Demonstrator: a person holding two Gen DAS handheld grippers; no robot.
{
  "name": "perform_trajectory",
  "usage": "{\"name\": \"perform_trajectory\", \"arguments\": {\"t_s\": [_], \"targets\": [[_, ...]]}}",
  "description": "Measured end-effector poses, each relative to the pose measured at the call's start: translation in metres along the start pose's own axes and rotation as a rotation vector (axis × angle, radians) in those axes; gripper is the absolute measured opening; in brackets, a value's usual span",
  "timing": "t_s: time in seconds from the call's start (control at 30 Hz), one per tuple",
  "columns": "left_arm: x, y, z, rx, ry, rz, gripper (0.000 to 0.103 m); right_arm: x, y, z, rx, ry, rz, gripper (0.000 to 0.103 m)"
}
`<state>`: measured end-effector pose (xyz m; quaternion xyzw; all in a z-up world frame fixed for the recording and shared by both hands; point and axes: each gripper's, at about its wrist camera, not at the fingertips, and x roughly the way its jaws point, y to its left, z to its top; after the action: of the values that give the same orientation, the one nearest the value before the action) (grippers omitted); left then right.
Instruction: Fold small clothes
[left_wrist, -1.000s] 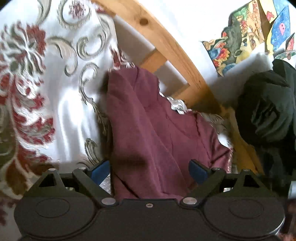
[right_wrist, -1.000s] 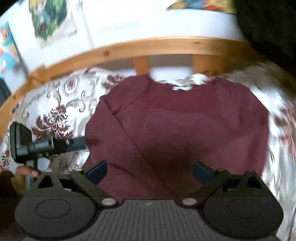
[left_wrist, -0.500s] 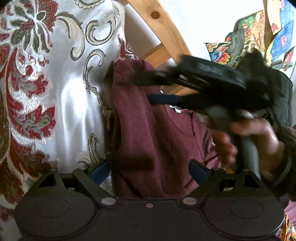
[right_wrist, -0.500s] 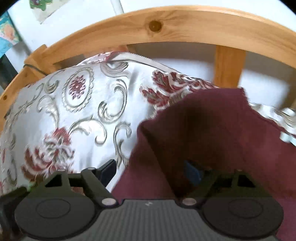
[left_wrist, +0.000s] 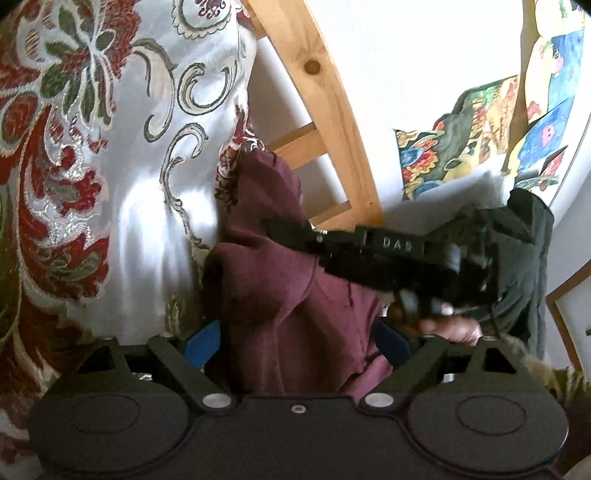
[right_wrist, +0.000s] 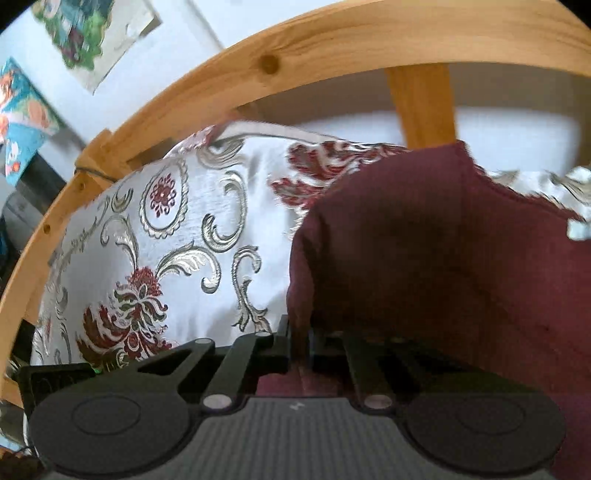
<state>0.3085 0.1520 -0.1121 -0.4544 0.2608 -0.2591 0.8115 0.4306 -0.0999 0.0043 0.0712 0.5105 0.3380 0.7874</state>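
Left wrist view: maroon garment (left_wrist: 280, 295) lying on a floral bedspread (left_wrist: 92, 184), its left edge bunched into a raised fold. The left gripper (left_wrist: 295, 343) has its blue pads (left_wrist: 201, 341) spread to either side of the near cloth; its jaws are closing, with fabric between them but no pad pressing on it. The right gripper (left_wrist: 280, 230) reaches in from the right side of this view, held by a hand (left_wrist: 450, 325), with its tip on the upper fold of the garment. Bare bedspread extends widely to the left; a wooden bed frame (left_wrist: 325, 110) closes off the far side, with a white wall and coloured drawings (left_wrist: 461, 158) beyond.

Right wrist view: the right gripper (right_wrist: 299, 343) is clenched on the garment's left edge (right_wrist: 299, 266), the fingers drawn together with maroon cloth pinched between them. Open bedspread (right_wrist: 166, 240) lies to the left of that edge, as far as the curved frame rail (right_wrist: 277, 66). The garment (right_wrist: 443, 258) fills the right half, its top corner near an upright slat (right_wrist: 421, 107).
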Motion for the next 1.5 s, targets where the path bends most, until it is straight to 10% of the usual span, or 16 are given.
{"name": "perform_trajectory", "arguments": {"t_s": [0.33,0.4,0.47,0.5,0.83,1.07,1.23,1.37,1.5], "targets": [[0.001,0.008,0.003,-0.035,-0.06,0.065,0.072,-0.008,-0.008,-0.006,-0.008,-0.022,0.039,0.01],[0.003,0.009,0.002,-0.035,-0.052,0.042,0.056,-0.007,-0.004,-0.006,-0.029,-0.023,0.049,0.01],[0.006,0.011,0.001,-0.054,-0.044,0.022,0.01,-0.006,0.002,-0.004,-0.062,-0.023,0.056,0.009],[0.006,0.01,0.0,-0.044,-0.049,0.035,0.004,-0.005,0.008,-0.003,-0.086,-0.027,0.056,0.009],[-0.024,-0.015,-0.009,-0.041,-0.298,0.264,0.004,0.011,0.062,0.024,-0.232,-0.091,0.052,0.009],[-0.023,0.002,-0.002,-0.122,-0.253,0.38,0.011,0.055,0.077,0.02,-0.314,-0.03,-0.054,0.011],[-0.017,-0.007,0.005,-0.072,-0.214,0.414,0.041,0.039,0.068,0.015,-0.309,-0.06,-0.104,0.067],[-0.013,-0.023,0.006,0.002,-0.2,0.448,0.072,0.003,0.061,-0.002,-0.375,-0.13,-0.203,0.086],[-0.007,-0.03,0.003,0.077,-0.183,0.516,0.078,-0.042,0.049,-0.045,-0.375,-0.189,-0.328,0.094]]}}
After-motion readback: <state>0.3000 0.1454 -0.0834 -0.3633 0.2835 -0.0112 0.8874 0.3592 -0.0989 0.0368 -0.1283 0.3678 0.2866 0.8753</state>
